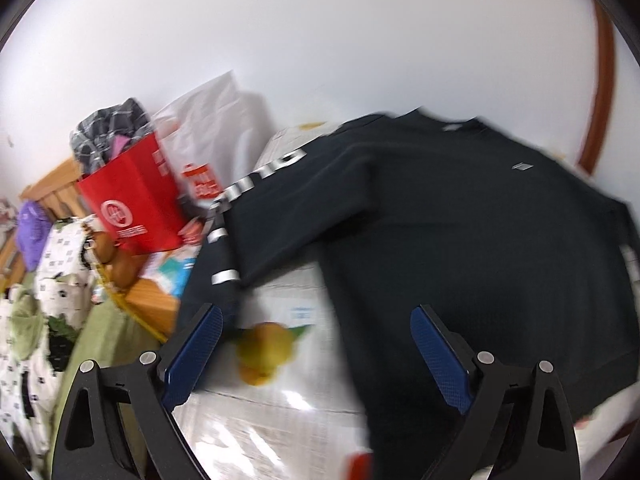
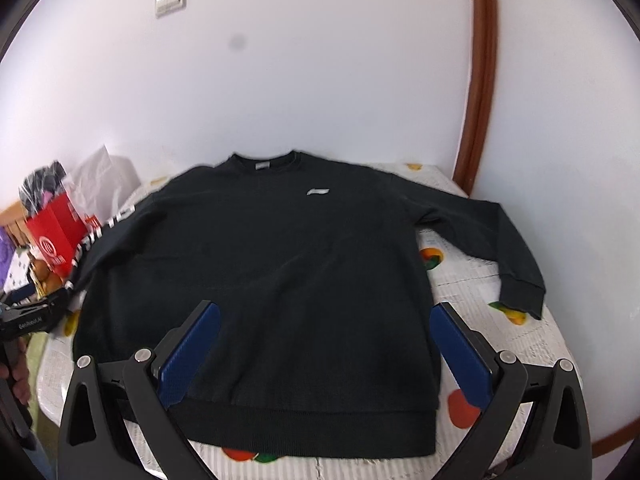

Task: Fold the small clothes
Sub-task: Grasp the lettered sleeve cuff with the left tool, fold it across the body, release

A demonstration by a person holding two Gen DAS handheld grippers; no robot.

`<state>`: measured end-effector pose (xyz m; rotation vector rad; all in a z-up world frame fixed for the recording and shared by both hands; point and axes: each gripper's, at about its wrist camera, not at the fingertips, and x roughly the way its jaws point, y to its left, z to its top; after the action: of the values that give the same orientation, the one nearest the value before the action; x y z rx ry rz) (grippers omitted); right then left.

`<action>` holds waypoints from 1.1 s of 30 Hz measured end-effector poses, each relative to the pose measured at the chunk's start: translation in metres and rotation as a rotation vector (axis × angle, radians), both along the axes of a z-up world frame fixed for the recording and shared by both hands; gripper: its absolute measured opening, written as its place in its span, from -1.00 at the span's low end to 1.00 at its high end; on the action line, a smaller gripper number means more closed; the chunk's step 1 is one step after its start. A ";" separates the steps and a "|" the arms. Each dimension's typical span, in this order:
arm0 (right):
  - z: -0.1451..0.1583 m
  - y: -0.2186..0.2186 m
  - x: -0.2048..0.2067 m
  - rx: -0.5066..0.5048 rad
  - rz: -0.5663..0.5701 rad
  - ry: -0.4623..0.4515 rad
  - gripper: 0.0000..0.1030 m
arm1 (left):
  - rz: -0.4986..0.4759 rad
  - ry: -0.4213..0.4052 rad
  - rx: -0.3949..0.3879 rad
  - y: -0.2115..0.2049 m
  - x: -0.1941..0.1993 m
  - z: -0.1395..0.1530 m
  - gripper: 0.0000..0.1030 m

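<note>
Black sweatshirt (image 2: 256, 280) lies flat beside red bag (image 1: 136, 208); both grippers' jaws apart, empty.

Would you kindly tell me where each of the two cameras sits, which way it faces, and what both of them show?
Left wrist: sits on the left hand-held gripper, looking down across the black sweatshirt toward its lettered sleeve and the red bag; its own open fingers show.
Right wrist: sits on the right hand-held gripper, facing the sweatshirt front; its open fingers show, plus the left hand-held gripper at the left edge.
Shared: sweatshirt, red bag, fruit-print tablecloth.
</note>
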<state>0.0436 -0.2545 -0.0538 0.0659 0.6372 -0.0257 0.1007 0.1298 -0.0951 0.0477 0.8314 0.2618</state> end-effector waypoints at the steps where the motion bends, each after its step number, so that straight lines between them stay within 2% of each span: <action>1: -0.005 0.003 0.006 -0.004 0.002 0.013 0.99 | 0.013 0.012 0.019 0.009 0.003 -0.006 0.84; 3: -0.015 0.010 0.018 -0.011 0.012 0.046 0.99 | 0.033 0.044 0.049 0.025 0.007 -0.020 0.76; 9: -0.036 0.026 0.040 -0.005 0.057 0.104 0.99 | 0.047 0.131 0.062 0.053 0.017 -0.052 0.39; 12: -0.039 0.032 0.048 -0.008 0.062 0.119 0.99 | 0.064 0.157 0.097 0.058 0.021 -0.063 -0.22; 13: -0.039 0.033 0.049 -0.012 0.064 0.121 0.99 | 0.075 0.163 0.103 0.060 0.021 -0.064 -0.66; 14: -0.040 0.033 0.050 -0.015 0.067 0.123 0.99 | 0.085 0.167 0.104 0.061 0.022 -0.064 -0.79; 18: -0.042 0.030 0.053 -0.017 0.067 0.130 0.99 | 0.079 0.120 0.084 0.058 0.022 -0.045 -0.80; 22: -0.038 0.021 0.061 -0.043 0.086 0.123 0.99 | 0.007 0.077 -0.029 0.044 0.030 -0.014 -0.80; 24: -0.032 0.014 0.065 -0.063 0.078 0.104 0.99 | -0.023 0.043 -0.055 0.032 0.037 0.002 -0.80; 28: -0.019 -0.006 0.075 -0.031 0.093 0.081 0.99 | -0.073 -0.024 -0.112 0.001 0.055 0.030 -0.80; 33: -0.018 -0.030 0.082 -0.013 0.091 0.080 0.99 | -0.154 -0.045 -0.157 -0.041 0.077 0.053 -0.81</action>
<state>0.1261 -0.2848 -0.0721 0.0232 0.7192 0.0552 0.1778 0.0891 -0.0416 -0.0410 0.7965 0.0522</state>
